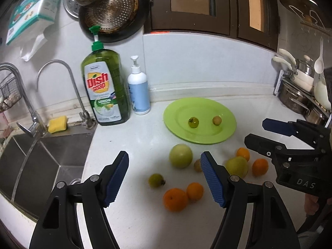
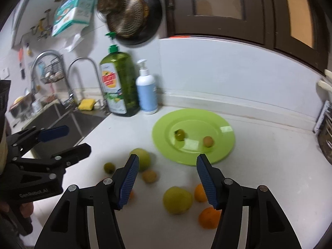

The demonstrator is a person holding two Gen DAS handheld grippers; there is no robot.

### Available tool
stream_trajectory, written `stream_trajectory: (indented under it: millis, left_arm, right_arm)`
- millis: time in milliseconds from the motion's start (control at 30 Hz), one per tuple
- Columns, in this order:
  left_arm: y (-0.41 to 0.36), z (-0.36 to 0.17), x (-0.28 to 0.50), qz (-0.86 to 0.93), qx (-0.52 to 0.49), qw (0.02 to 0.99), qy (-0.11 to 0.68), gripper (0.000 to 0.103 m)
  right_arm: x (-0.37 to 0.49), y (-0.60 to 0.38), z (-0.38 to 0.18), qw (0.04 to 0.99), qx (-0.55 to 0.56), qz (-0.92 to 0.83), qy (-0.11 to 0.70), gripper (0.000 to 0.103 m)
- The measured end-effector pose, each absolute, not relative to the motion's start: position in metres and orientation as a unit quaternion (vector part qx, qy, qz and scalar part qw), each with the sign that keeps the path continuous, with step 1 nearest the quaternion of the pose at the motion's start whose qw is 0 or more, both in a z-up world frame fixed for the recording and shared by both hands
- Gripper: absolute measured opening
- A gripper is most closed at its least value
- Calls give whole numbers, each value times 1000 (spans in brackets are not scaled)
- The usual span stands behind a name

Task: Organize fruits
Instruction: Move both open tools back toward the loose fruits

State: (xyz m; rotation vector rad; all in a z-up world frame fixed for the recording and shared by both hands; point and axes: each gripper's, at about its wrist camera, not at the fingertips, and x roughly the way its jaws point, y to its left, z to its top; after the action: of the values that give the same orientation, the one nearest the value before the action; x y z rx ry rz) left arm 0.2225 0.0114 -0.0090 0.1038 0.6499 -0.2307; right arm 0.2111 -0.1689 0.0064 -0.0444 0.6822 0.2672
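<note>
Spread wide and empty over the white counter: left gripper, with one large orange at six o'clock between its blue pads and a pale green apple at twelve. Likewise gaping and holding nothing: right gripper, above a second green apple at six o'clock, oranges at four. On the green plate, at one o'clock from the loose fruit: a small dark-green fruit and a small tan fruit, apart.

Left gripper, right gripper: matte black linkage bodies, silver pivot screws, ribbed blue pads. White lettering "DAS", "GenRobot.AI". Bare skin at grips.
</note>
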Motion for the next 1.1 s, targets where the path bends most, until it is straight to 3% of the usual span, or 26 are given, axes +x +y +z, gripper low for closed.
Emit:
stream_trajectory:
  millis: [700,1100]
  left_arm:
    - [16,-77,208,-196,129,907,349,70]
    - [17,-101,225,-248,93,889,374,57]
  right_arm:
    - [207,-111,-58,883,-137,229,387,58]
    - [223,-106,-77,867,-135,226,424,58]
